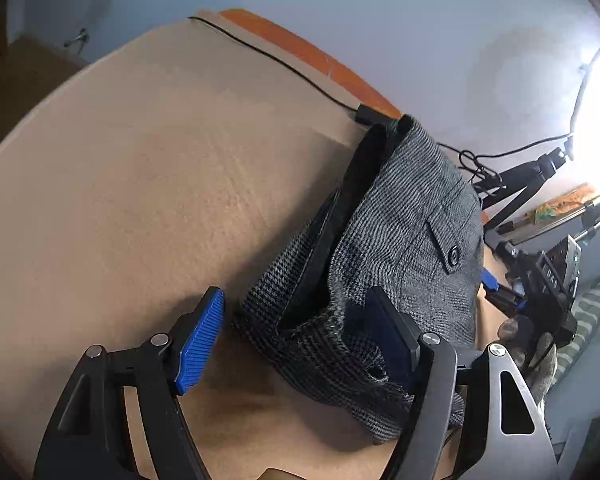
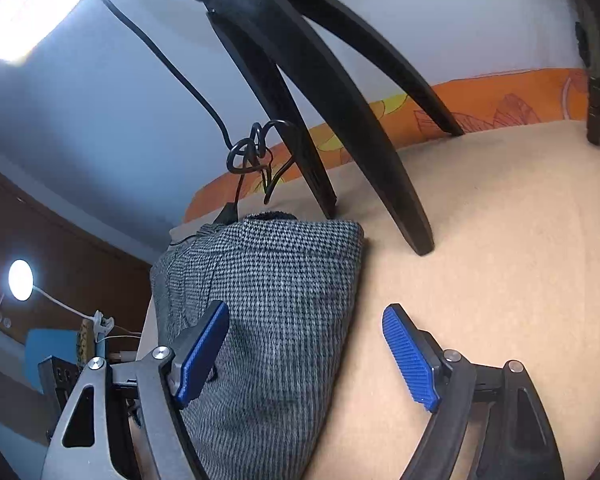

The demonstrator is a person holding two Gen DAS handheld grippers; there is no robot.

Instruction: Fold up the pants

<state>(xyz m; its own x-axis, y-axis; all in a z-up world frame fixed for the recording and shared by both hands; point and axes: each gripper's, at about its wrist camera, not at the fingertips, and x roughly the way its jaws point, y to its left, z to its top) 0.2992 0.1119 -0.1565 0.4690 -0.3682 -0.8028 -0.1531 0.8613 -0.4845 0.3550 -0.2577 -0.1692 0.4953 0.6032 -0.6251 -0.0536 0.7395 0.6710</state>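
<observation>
Worktop (image 1: 120, 168) is a tan, felt-like surface, with the pants (image 1: 400, 248) as a compact grey houndstooth bundle near its far edge, by the black cable (image 1: 284, 66) and the tripod legs (image 2: 340, 120). The fold looks mostly done: layers are stacked, with the buttoned pocket flap (image 1: 446, 240) on top. The bundle's long axis runs from the claws toward the far edge in both views; the dark-lined opening, likely the waistband, sits at the far end, and a looser flap sags off the near corner. Left claw (image 1: 296, 344) is wide with nothing clamped: one pad is clear over bare worktop, the other against or just over the near flap; I can't tell if it's touching. Right claw (image 2: 308, 356) is also wide and empty, one pad over the cloth and the other over bare worktop, straddling the bundle's side edge. For a clean finish I'd tuck the sagging near flap under or flush, square the edges along the long axis, and press the stack flat rather than regrip, staying clear of the cable and tripod legs.
</observation>
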